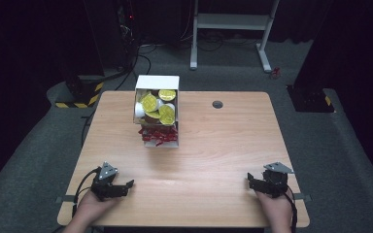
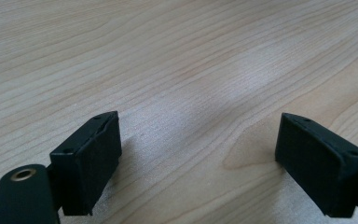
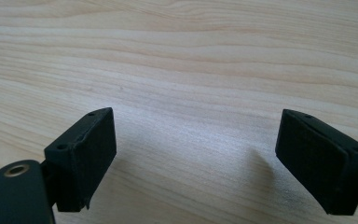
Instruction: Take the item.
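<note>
Box [image 1: 157, 83] — white cardboard, open-topped, standing at the far middle of the tabletop [image 1: 223, 145], well apart from both claws. Contents: round cups with yellow foil lids [image 1: 149, 102], heaped toward the far end; red paper shreds [image 1: 158, 135] at the near end.

Left claw [image 1: 126, 187] — resting low at the near left edge, jaws spread wide, holding nothing; bare wood between them in the left gripper view [image 2: 198, 154].

Right claw [image 1: 250, 180] — near right edge, likewise wide open and empty; bare wood grain between its jaws in the right gripper view [image 3: 196, 154].

Step in hand, as judged: the reach toward the box. To do it well — bring one claw forward to steady the box wall, keep the other wide open, and come down over a single cup's rim rather than into the heap, since loosely piled cups may shift or tip.
</note>
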